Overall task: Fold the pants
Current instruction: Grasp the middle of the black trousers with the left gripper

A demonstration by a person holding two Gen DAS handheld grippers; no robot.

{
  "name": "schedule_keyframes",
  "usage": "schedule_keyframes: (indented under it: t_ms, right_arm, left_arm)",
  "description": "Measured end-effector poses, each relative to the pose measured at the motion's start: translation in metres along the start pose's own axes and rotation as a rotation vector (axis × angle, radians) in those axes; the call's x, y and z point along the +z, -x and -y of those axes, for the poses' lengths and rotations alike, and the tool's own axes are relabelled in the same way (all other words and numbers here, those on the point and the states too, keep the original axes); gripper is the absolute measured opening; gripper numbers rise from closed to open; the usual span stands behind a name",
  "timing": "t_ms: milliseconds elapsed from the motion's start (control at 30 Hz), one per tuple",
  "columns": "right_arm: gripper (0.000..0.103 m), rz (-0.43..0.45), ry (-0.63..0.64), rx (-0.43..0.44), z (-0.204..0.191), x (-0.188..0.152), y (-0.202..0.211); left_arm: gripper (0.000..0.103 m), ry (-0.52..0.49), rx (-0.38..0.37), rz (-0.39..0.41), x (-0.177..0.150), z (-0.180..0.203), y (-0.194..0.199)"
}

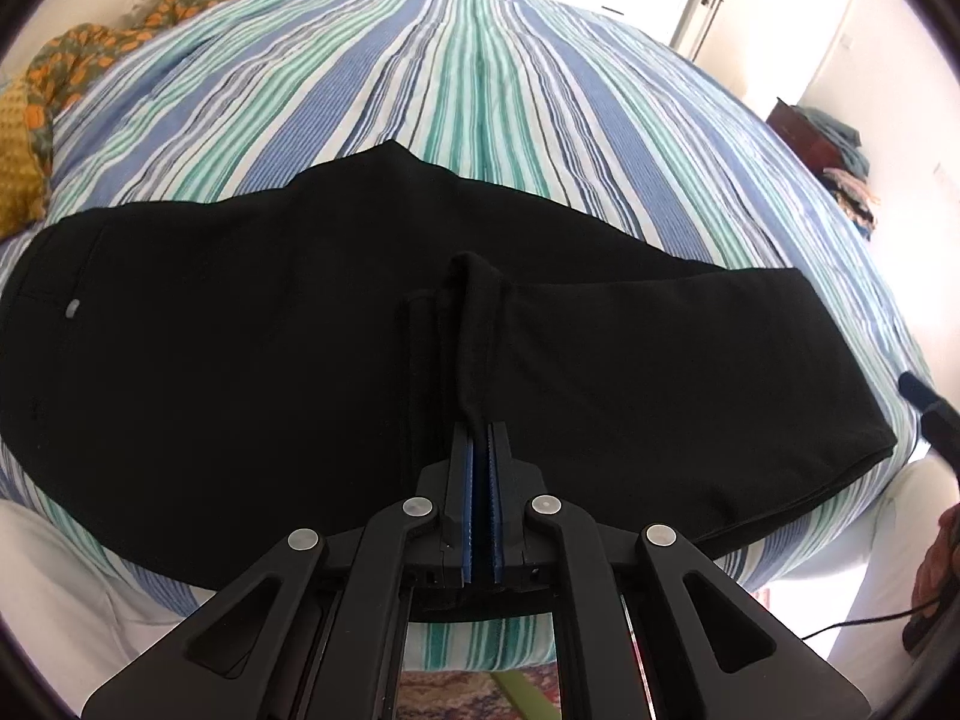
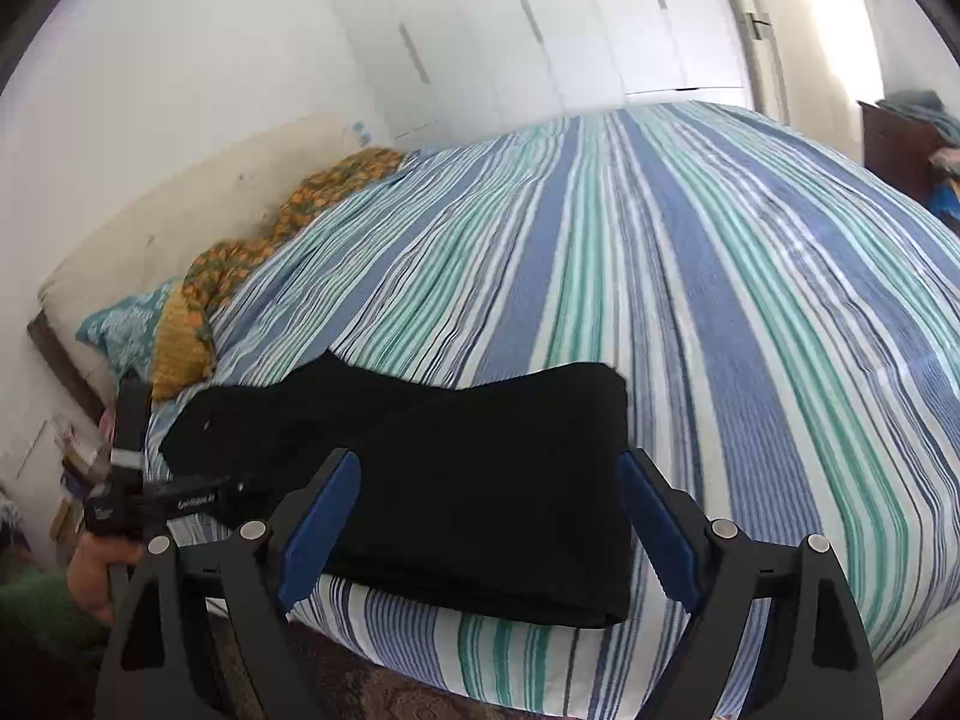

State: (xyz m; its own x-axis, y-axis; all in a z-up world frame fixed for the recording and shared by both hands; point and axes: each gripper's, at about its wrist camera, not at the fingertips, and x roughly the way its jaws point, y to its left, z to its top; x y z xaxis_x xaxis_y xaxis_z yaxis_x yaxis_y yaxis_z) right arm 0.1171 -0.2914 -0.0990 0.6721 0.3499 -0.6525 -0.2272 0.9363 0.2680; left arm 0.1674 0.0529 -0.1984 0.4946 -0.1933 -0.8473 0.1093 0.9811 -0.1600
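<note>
Two tools are at work on one pair of black pants [image 1: 252, 324], which lies across the near edge of the striped bed [image 1: 480, 78], already doubled lengthwise by the look of it, waistband end toward the left of the left wrist view and the hems toward the right. Our left tool [image 1: 480, 429] has its jaws pinched together on a raised pleat of the black cloth near the middle of the garment. Our right tool [image 2: 486, 516] stands wide open above the hem end, nothing between its pads and nothing touched as far as we can tell. We judge the fabric soft, light and limp: it will drape and sag from any single pinch, and layers may slide apart. We would take hold through all layers at the hem corners, and keep the cloth low over the bed while carrying it toward the waistband. An orange patterned blanket [image 1: 90, 60] sits bunched well apart.
</note>
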Motion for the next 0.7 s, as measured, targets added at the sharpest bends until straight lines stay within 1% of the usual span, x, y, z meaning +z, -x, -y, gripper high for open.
schedule_keyframes:
  t_ms: [33, 67, 100, 133, 167, 233, 300, 400, 467, 500, 533, 567, 600, 633, 667, 700]
  right_arm:
    - [0.087, -0.074, 0.043, 0.013, -0.008, -0.006, -0.016]
    - [0.087, -0.186, 0.07, 0.008, -0.013, -0.016, -0.038]
    - [0.087, -0.305, 0.078, -0.023, -0.014, -0.029, -0.06]
    - [0.087, -0.381, 0.083, -0.047, -0.013, -0.041, -0.074]
    - [0.087, -0.382, 0.109, -0.059, -0.015, -0.044, -0.074]
    - [0.087, -0.355, 0.12, -0.055, -0.02, -0.033, -0.065]
    - [0.086, -0.337, 0.059, 0.004, -0.016, -0.013, -0.057]
    - [0.086, -0.26, -0.009, 0.059, -0.008, 0.027, -0.048]
    - [0.086, -0.226, -0.07, 0.104, 0.003, 0.05, -0.054]
    - [0.086, -0.224, -0.112, 0.127, 0.012, 0.058, -0.063]
    - [0.086, -0.233, -0.154, 0.138, 0.02, 0.064, -0.075]
    - [0.086, -0.251, -0.19, 0.119, 0.031, 0.064, -0.09]
    - [0.086, -0.3, -0.223, 0.078, 0.043, 0.062, -0.108]
    - [0.084, -0.383, -0.256, 0.034, 0.055, 0.055, -0.128]
    - [0.081, -0.462, -0.289, 0.012, 0.066, 0.044, -0.146]
    - [0.076, -0.485, -0.304, 0.006, 0.071, 0.041, -0.153]
  left_arm:
    - [0.004, -0.004, 0.003, 0.0, 0.0, 0.001, -0.003]
    - [0.005, -0.002, 0.0, -0.003, 0.0, 0.0, -0.004]
    - [0.006, 0.004, -0.006, -0.007, -0.002, -0.002, -0.005]
    - [0.007, 0.01, -0.007, -0.008, -0.003, -0.004, -0.006]
    - [0.007, 0.016, -0.011, -0.008, -0.004, -0.006, -0.006]
    - [0.008, 0.018, -0.019, -0.008, -0.005, -0.008, -0.005]
    - [0.008, 0.013, -0.015, -0.006, -0.005, -0.006, -0.006]
    - [0.008, 0.002, -0.007, -0.005, -0.005, -0.003, -0.007]
    - [0.008, 0.003, -0.008, -0.004, -0.005, -0.003, -0.007]
    - [0.008, 0.005, -0.01, -0.004, -0.005, -0.003, -0.007]
    - [0.008, 0.006, -0.011, -0.003, -0.005, -0.003, -0.008]
    - [0.008, 0.006, -0.012, -0.003, -0.005, -0.003, -0.008]
    - [0.008, 0.005, -0.017, -0.002, -0.005, -0.002, -0.009]
    - [0.008, 0.003, -0.018, -0.002, -0.005, -0.002, -0.009]
    - [0.009, 0.0, -0.017, -0.001, -0.005, -0.001, -0.009]
    - [0.009, -0.003, -0.015, 0.0, -0.006, -0.001, -0.009]
